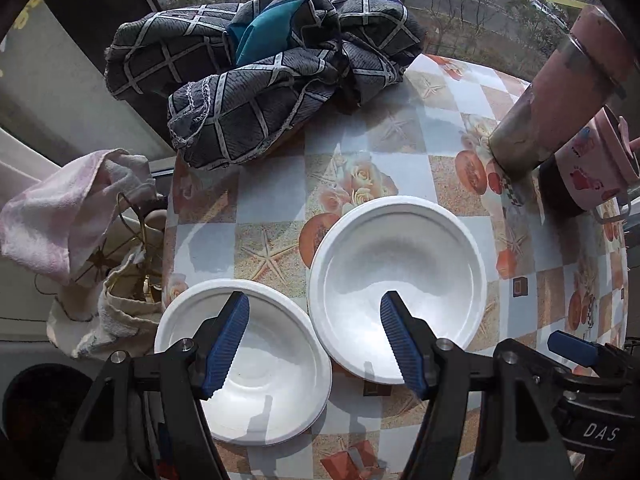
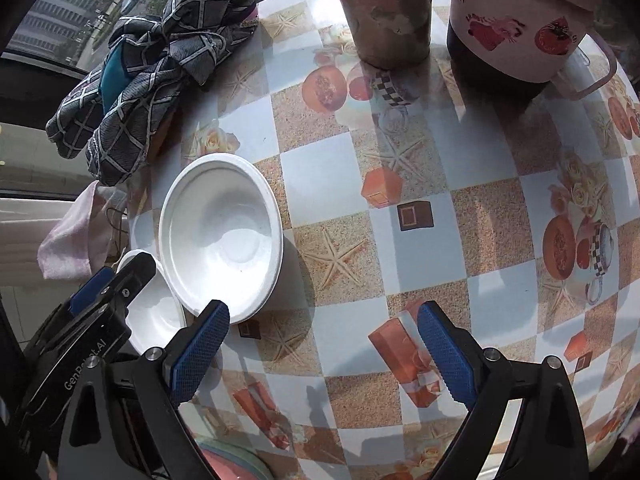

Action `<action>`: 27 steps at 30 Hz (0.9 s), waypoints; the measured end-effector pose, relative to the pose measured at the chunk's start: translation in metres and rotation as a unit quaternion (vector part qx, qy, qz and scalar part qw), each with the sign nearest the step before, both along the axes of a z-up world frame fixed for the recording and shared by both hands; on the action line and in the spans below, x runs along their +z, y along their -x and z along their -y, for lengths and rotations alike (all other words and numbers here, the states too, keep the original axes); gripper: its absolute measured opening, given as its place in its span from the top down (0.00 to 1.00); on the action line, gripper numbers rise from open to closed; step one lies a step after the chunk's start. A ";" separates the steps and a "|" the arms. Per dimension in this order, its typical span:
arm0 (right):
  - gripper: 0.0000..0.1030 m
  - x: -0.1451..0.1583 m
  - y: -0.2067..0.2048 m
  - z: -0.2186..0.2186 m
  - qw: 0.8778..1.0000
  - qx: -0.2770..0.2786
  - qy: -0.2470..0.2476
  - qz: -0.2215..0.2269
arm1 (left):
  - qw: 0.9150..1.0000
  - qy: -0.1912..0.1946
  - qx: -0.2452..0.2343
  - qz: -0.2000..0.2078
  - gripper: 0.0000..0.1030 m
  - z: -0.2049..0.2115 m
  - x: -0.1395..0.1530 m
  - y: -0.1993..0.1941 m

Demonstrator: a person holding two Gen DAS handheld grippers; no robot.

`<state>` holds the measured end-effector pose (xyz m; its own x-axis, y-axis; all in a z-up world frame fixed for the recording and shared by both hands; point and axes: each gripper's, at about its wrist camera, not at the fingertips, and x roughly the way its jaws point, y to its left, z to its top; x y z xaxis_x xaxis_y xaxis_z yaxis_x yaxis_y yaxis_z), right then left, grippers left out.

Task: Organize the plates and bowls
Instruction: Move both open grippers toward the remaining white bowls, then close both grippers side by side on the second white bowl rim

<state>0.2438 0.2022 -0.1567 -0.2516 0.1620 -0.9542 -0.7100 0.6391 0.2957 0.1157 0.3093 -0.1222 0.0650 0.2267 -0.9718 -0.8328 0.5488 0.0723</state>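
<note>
Two white bowls (image 1: pixel 398 288) (image 1: pixel 256 364) sit side by side, seemingly just apart.

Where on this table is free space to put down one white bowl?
Free: the checkered tablecloth right of the larger white foam bowl, before the pink tumbler and pink pot. Crowded: left edge, with the smaller white bowl and grey checked cloth.

Two bowls sat on the table (image 1: pixel 400 160) near its left edge. The left bowl (image 1: pixel 276 380) lay nearer the cameras, the right bowl (image 1: pixel 400 264) just beside it and farther in, their rims close; whether they touched could not be told. Behind them, at the table's far left corner, a cloth (image 1: pixel 256 80) lay bundled, partly over the edge. At the far right stood a cup (image 1: pixel 560 96), with a pot (image 1: pixel 592 164) just right of it. A towel (image 1: pixel 68 216) lay left of the table, off it.
</note>
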 end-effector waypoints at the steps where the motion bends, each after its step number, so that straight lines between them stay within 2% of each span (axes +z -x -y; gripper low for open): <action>1: 0.07 -0.006 0.000 -0.003 1.000 0.001 0.001 -0.004 | 1.000 -0.005 -0.011 -0.009 0.30 -0.003 -0.005 -0.005; 5: 0.07 -0.027 0.000 -0.012 1.000 0.007 0.008 -0.016 | 0.998 0.008 -0.043 -0.038 0.30 -0.017 -0.030 -0.022; 8: 0.07 -0.036 0.002 -0.017 1.000 0.021 0.007 -0.014 | 0.997 0.014 -0.050 -0.058 0.30 -0.026 -0.044 -0.029; 11: 0.08 -0.043 0.003 -0.022 0.999 0.029 0.005 -0.019 | 0.996 0.038 -0.049 -0.060 0.30 -0.034 -0.055 -0.034; 12: 0.11 -0.045 0.002 -0.022 0.999 0.031 0.004 -0.021 | 0.995 0.045 -0.052 -0.065 0.30 -0.035 -0.059 -0.036; 13: 0.25 -0.048 0.003 -0.024 0.999 0.034 0.004 -0.026 | 0.994 0.051 -0.058 -0.072 0.30 -0.035 -0.064 -0.039; 14: 0.32 -0.047 0.003 -0.025 0.999 0.039 0.002 -0.021 | 0.993 0.054 -0.065 -0.080 0.30 -0.033 -0.067 -0.041; 15: 0.35 -0.046 0.004 -0.026 0.999 0.048 -0.001 -0.015 | 0.992 0.057 -0.074 -0.085 0.33 -0.031 -0.069 -0.043; 16: 0.47 -0.047 0.006 -0.029 0.998 0.057 -0.002 -0.019 | 0.991 0.062 -0.081 -0.086 0.36 -0.029 -0.072 -0.045; 17: 0.54 -0.047 0.007 -0.030 0.998 0.061 -0.007 -0.027 | 0.990 0.072 -0.084 -0.085 0.44 -0.027 -0.074 -0.047; 18: 0.54 -0.048 0.006 -0.029 0.998 0.060 -0.009 -0.035 | 0.990 0.079 -0.085 -0.083 0.52 -0.025 -0.075 -0.048; 20: 0.69 -0.051 0.004 -0.026 0.997 0.057 -0.007 -0.047 | 0.989 0.085 -0.091 -0.078 0.57 -0.020 -0.074 -0.052; 22: 0.75 -0.053 -0.001 -0.018 0.997 0.051 -0.002 -0.058 | 0.988 0.091 -0.102 -0.072 0.63 -0.012 -0.073 -0.058; 24: 0.75 -0.053 -0.004 -0.007 0.997 0.048 0.007 -0.063 | 0.986 0.098 -0.114 -0.064 0.70 0.001 -0.072 -0.064; 27: 0.75 -0.053 -0.011 0.016 0.997 0.041 0.025 -0.056 | 0.984 0.096 -0.135 -0.062 0.70 0.027 -0.071 -0.076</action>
<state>0.2547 0.1862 -0.2094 -0.3674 0.0898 -0.9257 -0.7246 0.5964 0.3454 0.1922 0.2825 -0.1931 -0.0244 0.0296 -0.9993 -0.6452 0.7630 0.0383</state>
